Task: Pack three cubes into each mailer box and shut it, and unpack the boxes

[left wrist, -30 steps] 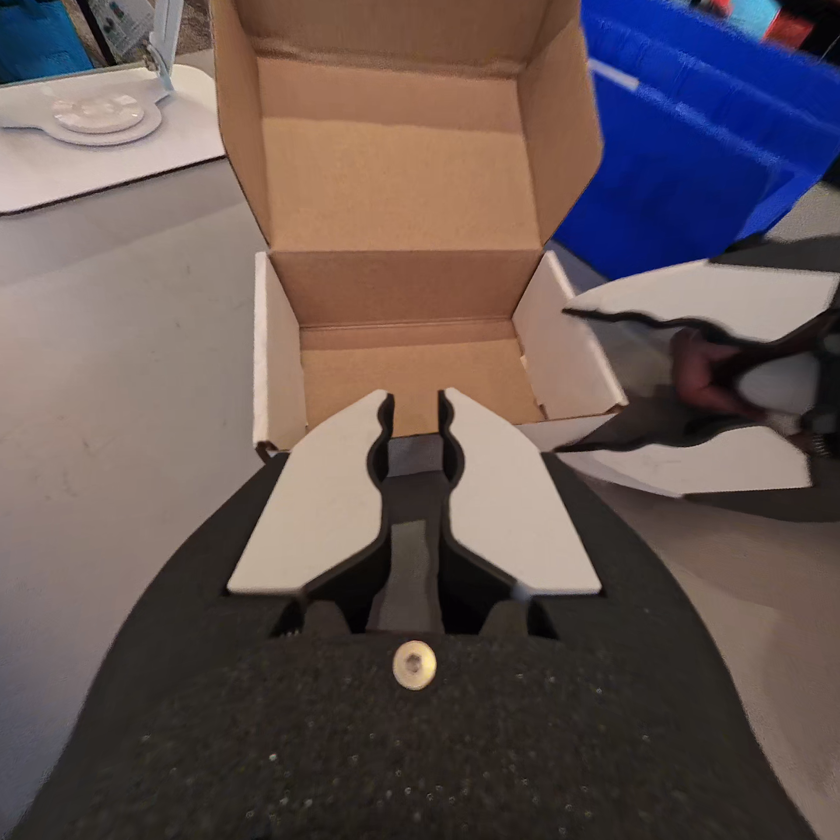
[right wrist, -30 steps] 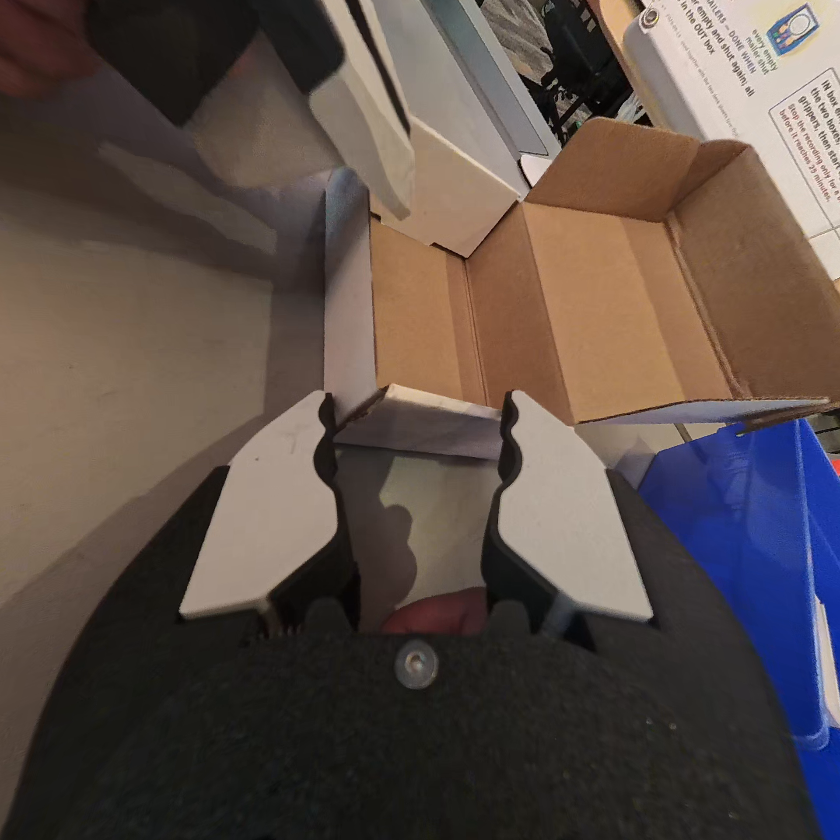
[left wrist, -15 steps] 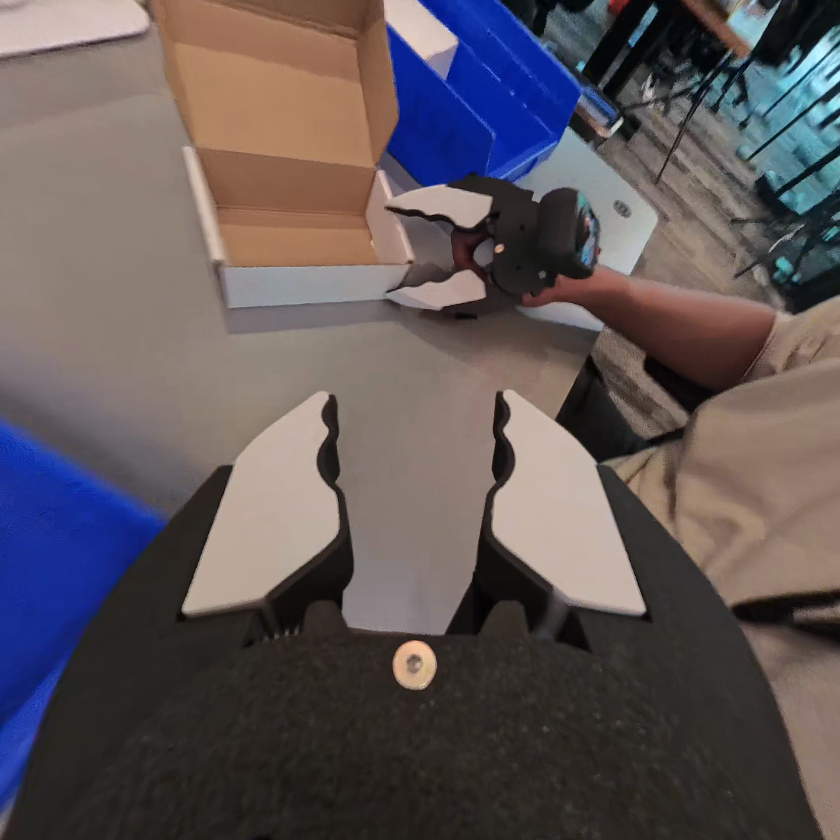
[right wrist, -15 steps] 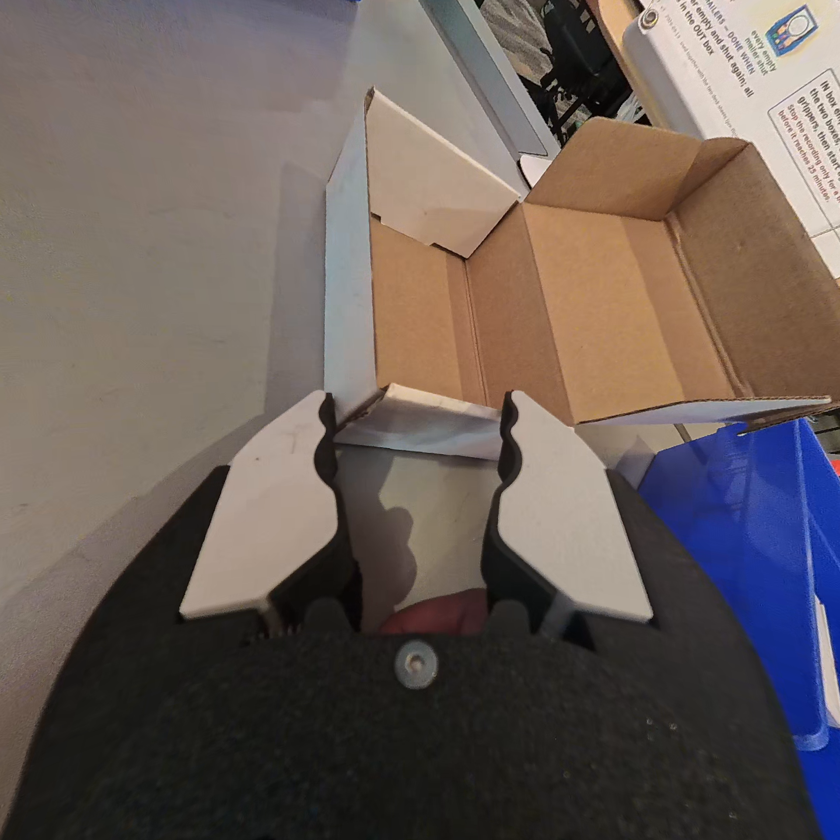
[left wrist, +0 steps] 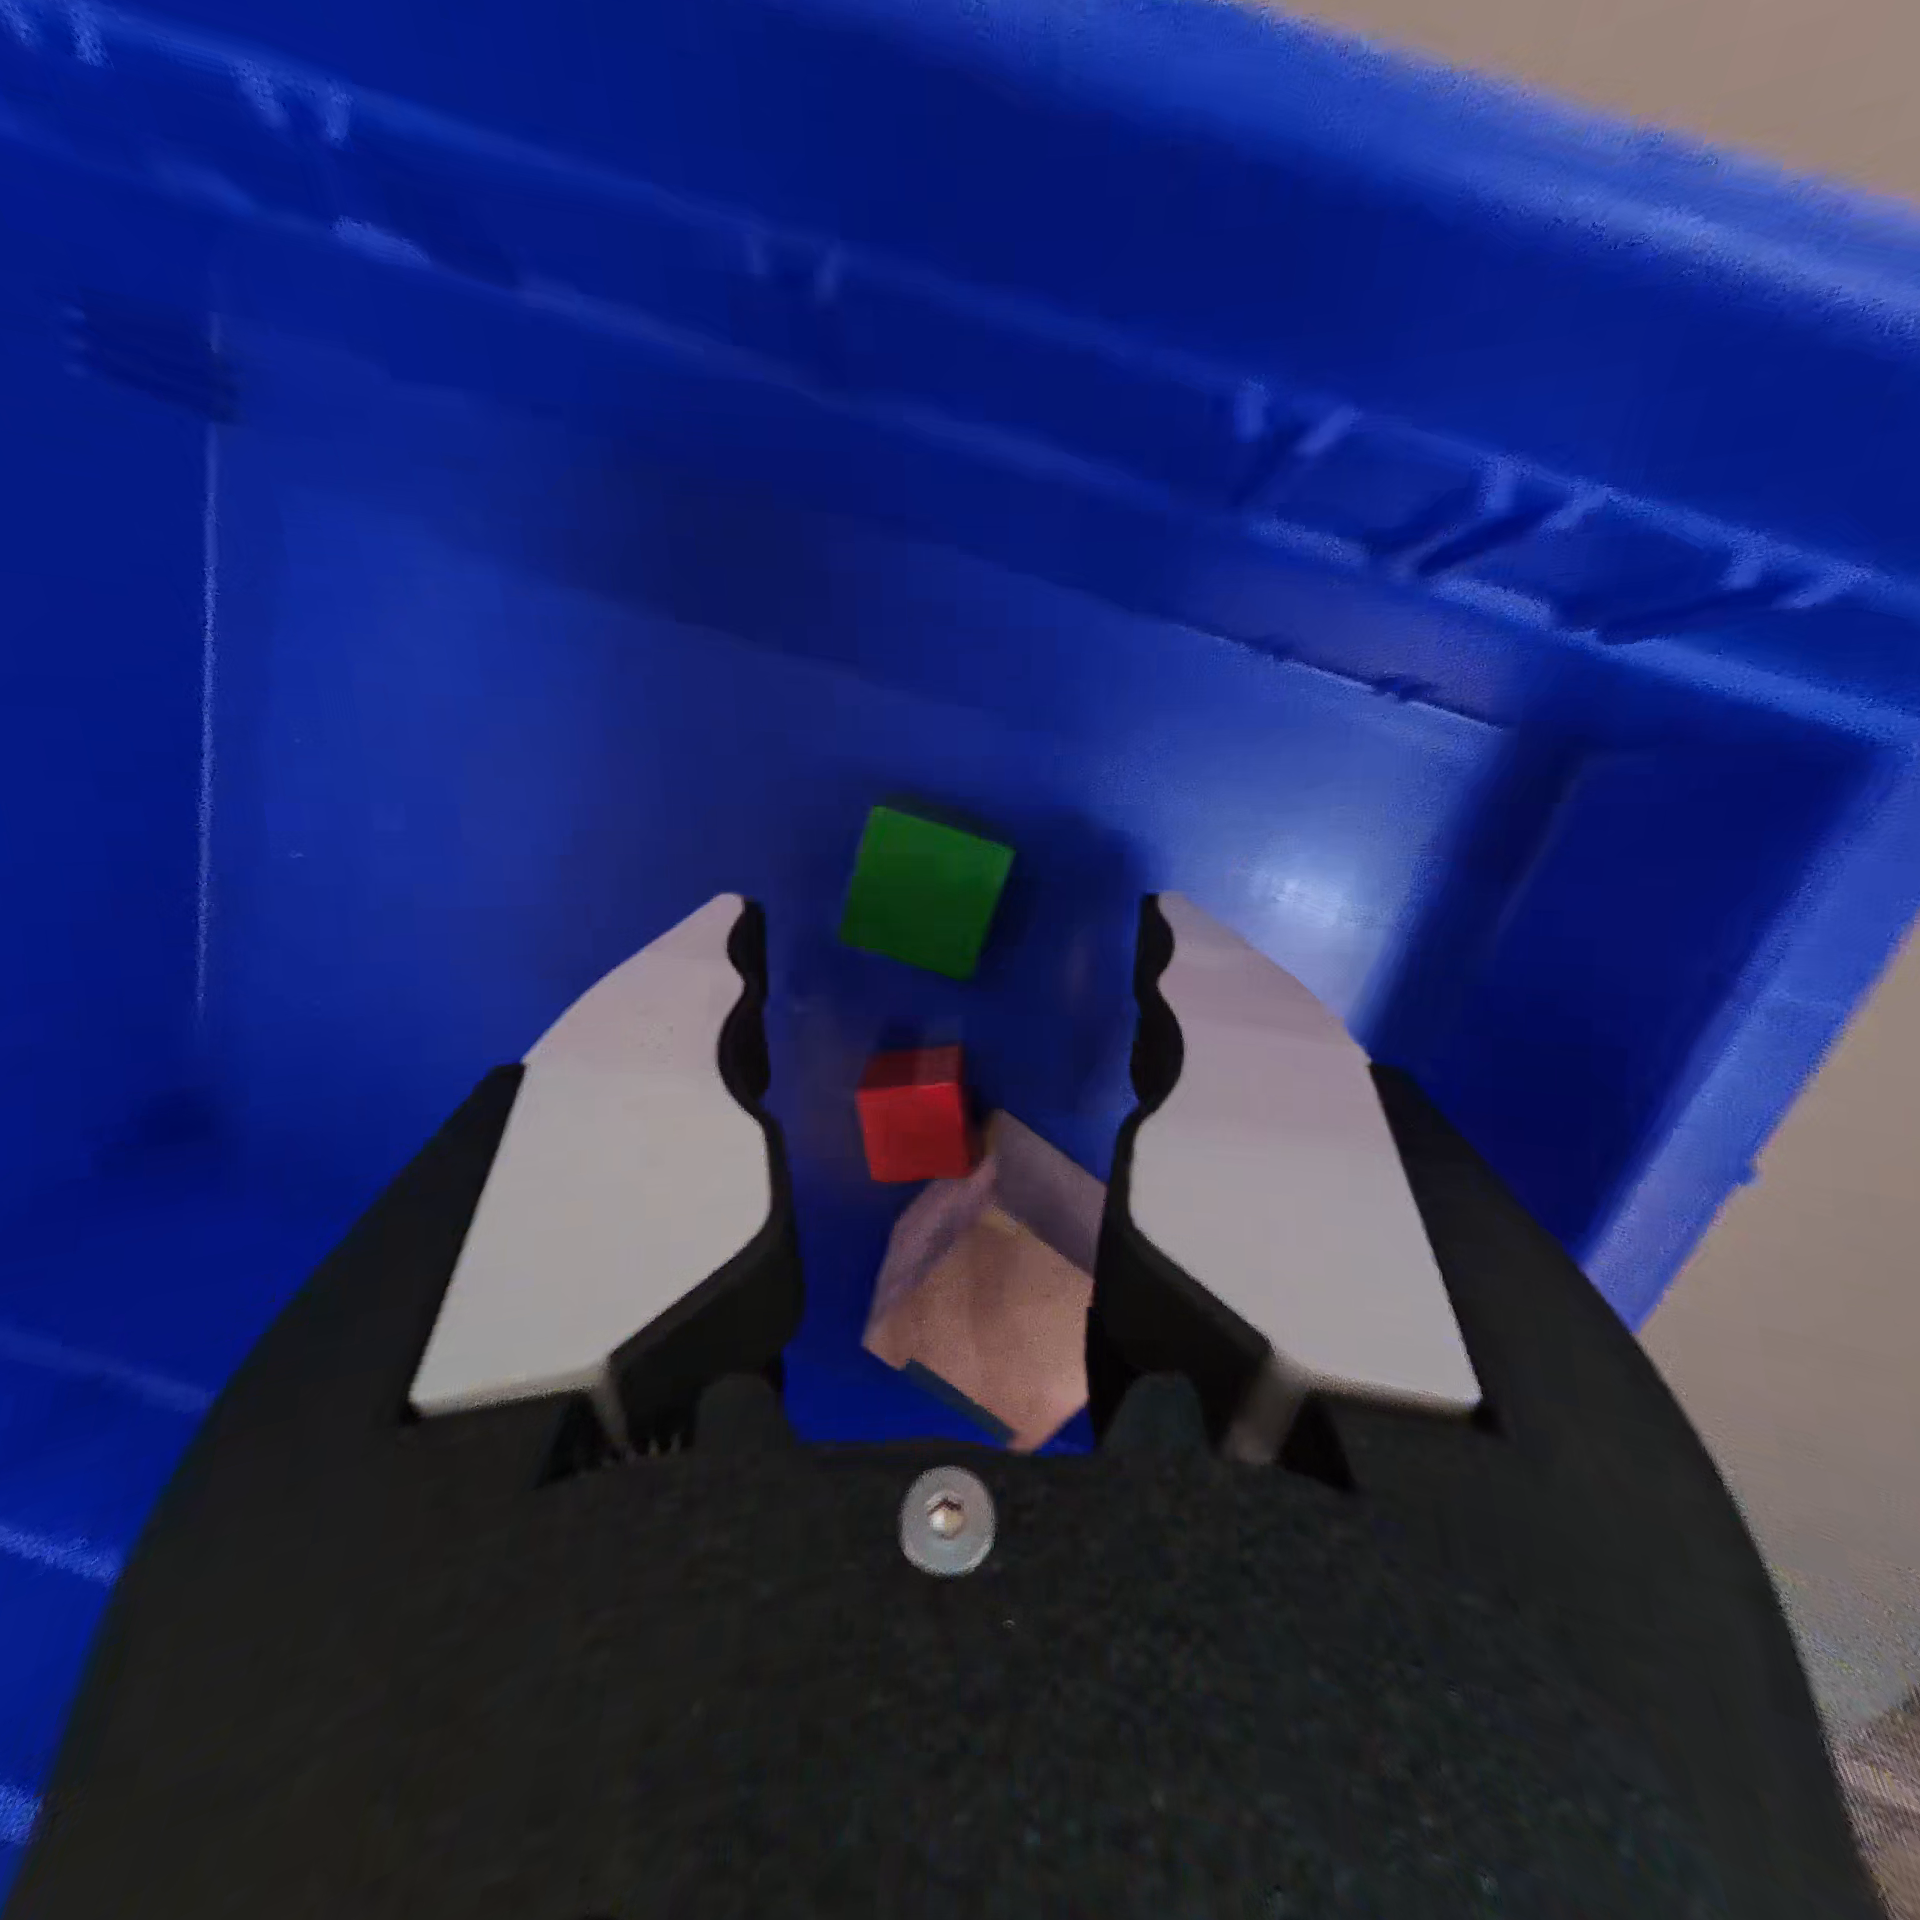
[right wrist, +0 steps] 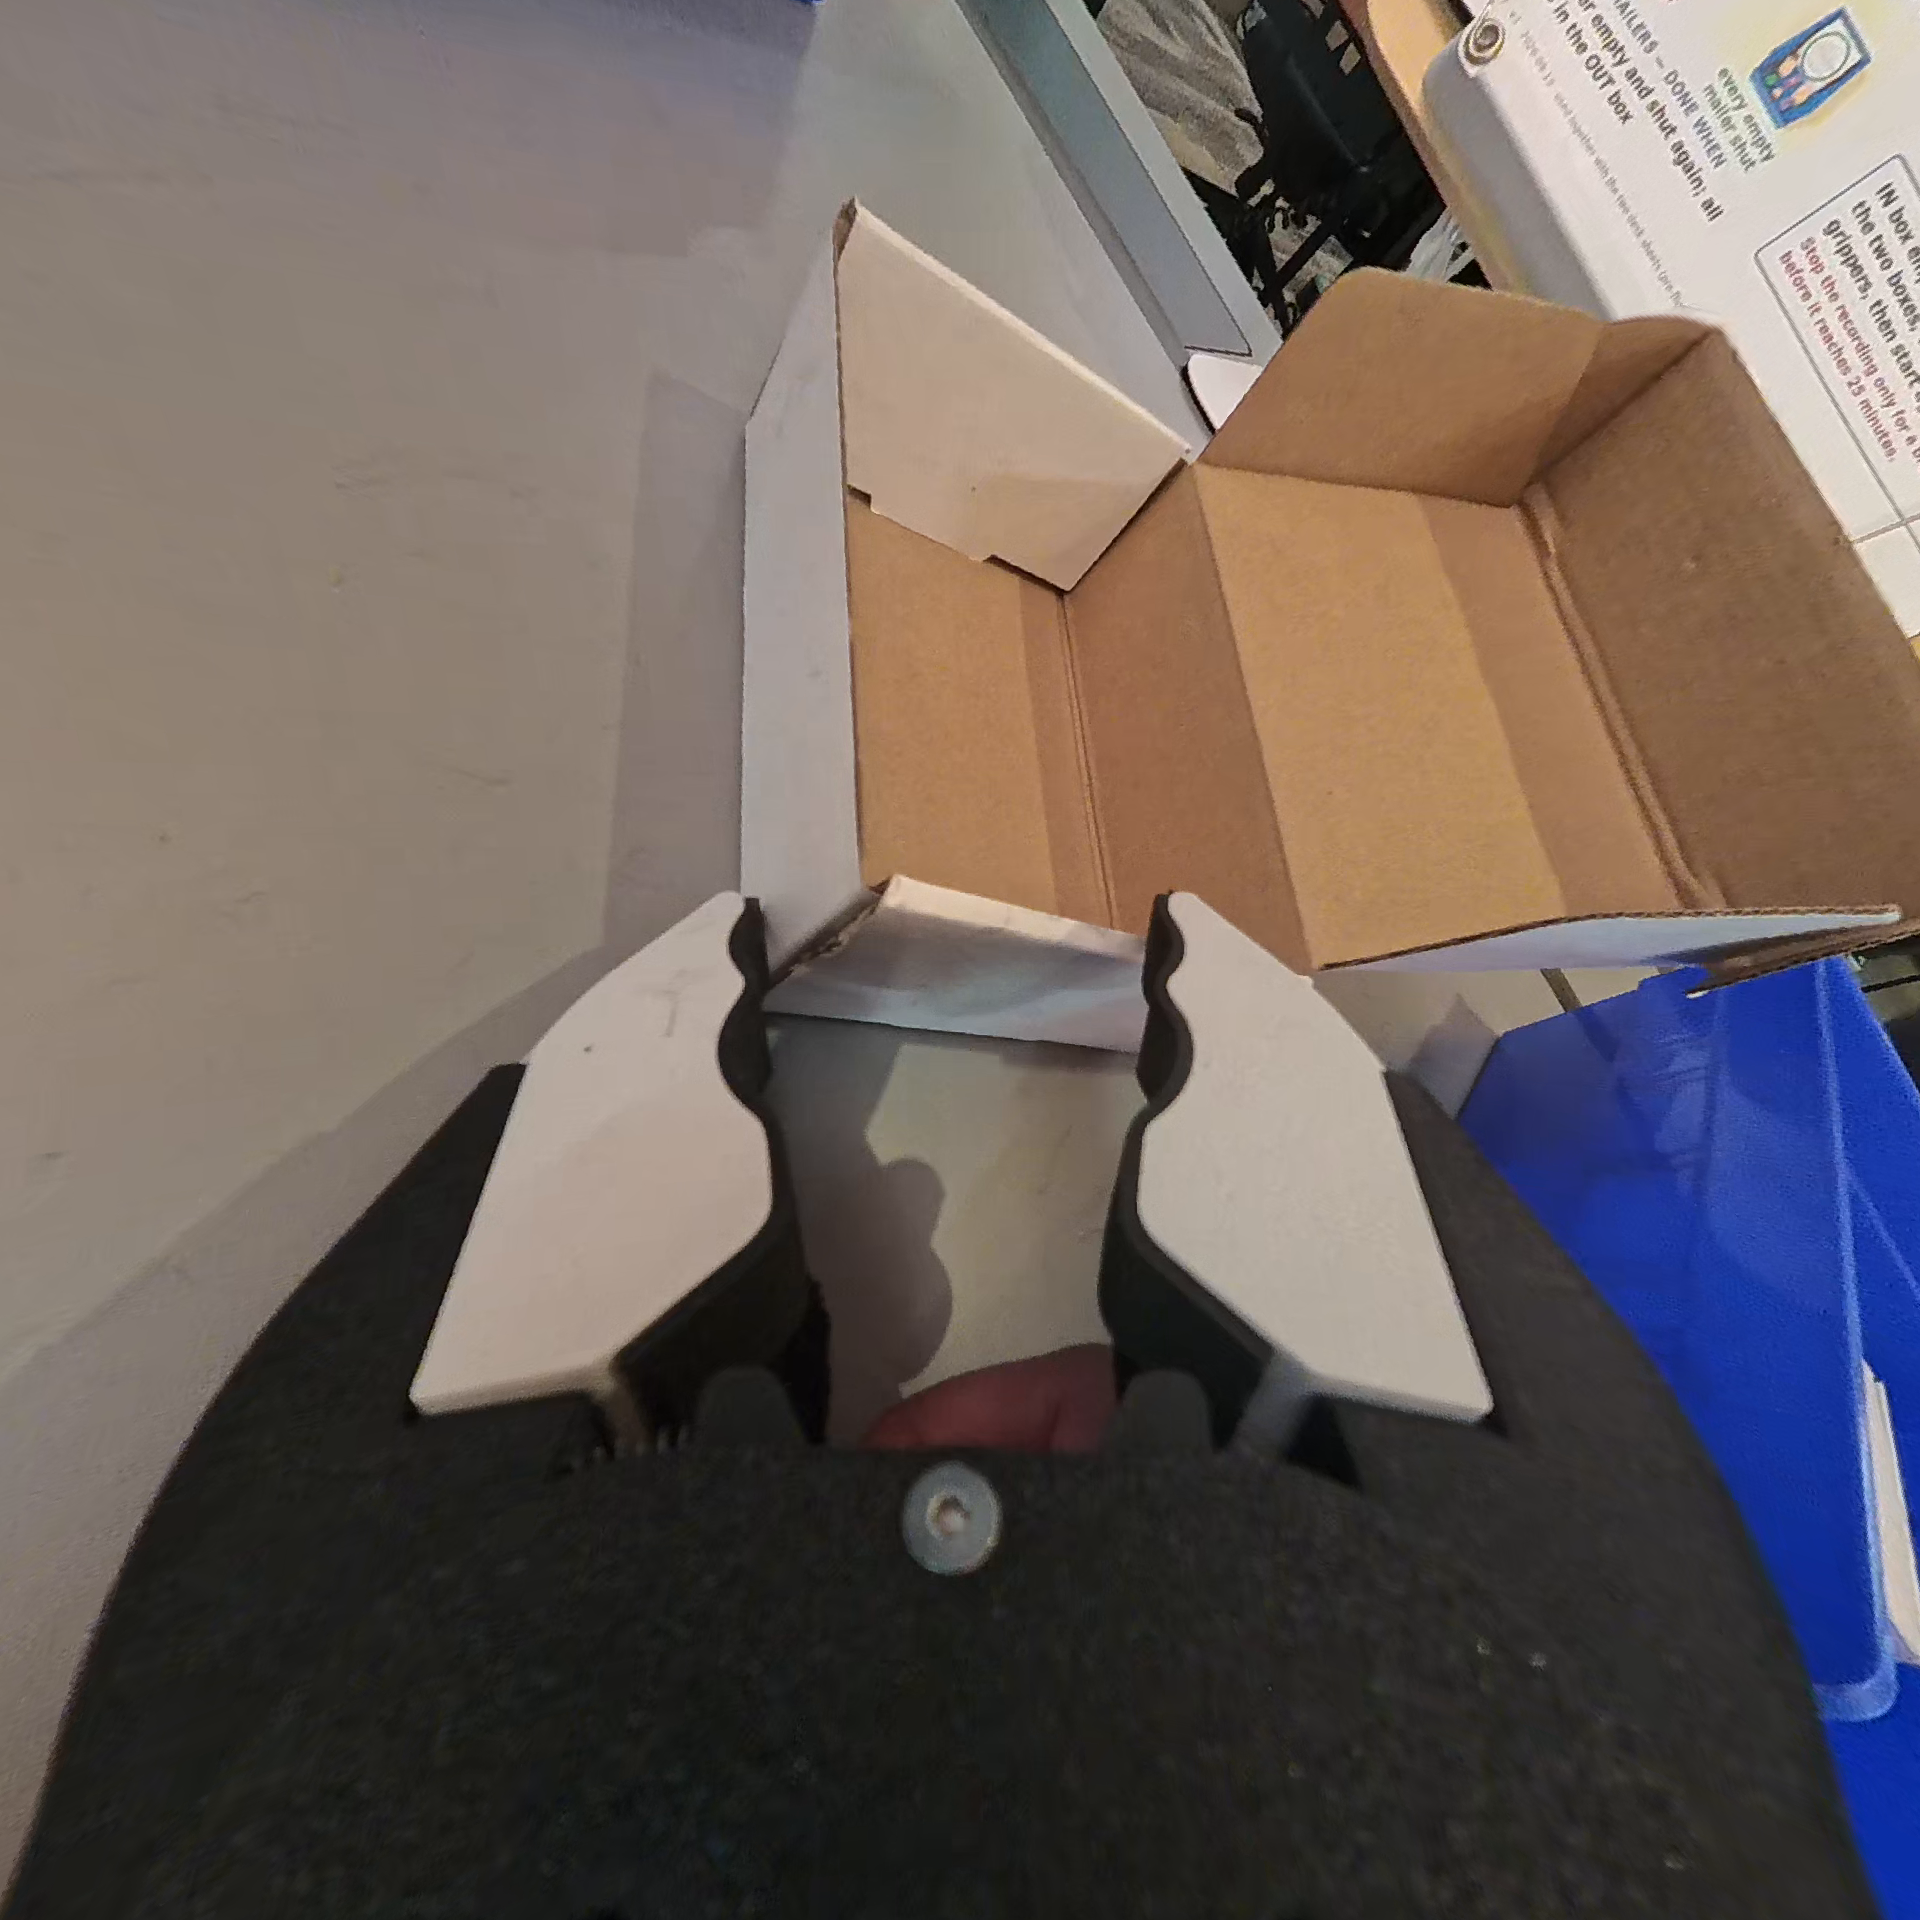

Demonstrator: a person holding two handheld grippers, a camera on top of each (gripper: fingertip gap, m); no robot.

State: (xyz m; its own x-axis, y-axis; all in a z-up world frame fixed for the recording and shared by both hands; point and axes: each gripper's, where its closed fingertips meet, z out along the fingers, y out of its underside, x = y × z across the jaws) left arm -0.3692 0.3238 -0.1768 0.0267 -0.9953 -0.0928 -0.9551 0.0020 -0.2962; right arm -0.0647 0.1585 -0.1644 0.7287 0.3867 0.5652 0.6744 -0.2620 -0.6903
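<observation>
In the left wrist view my left gripper [left wrist: 943,925] is open above the inside of a blue bin [left wrist: 623,623]. On the bin floor lie a green cube [left wrist: 925,891], a red cube [left wrist: 914,1127] and a pale wooden cube [left wrist: 987,1299], all between or just ahead of the fingers. In the right wrist view my right gripper [right wrist: 954,925] is open, its tips at the near side flap of an open, empty mailer box [right wrist: 1195,727] with white outside and brown inside. The lid stands open to the right.
A grey table [right wrist: 364,623] carries the mailer box. Another blue bin [right wrist: 1714,1247] stands right of the right gripper. A white instruction sheet [right wrist: 1766,156] lies beyond the box. The bin's ribbed wall [left wrist: 1039,364] rises ahead of the left gripper. Tip to tip, the grippers are about 35 centimetres apart. From the left gripper's tips to the pale wooden cube [left wrist: 987,1299] is close to 7 centimetres.
My left gripper has opened, swung away from the mailer box, and now hangs over the blue bin with the cubes. The right gripper and the box have stayed in place.
</observation>
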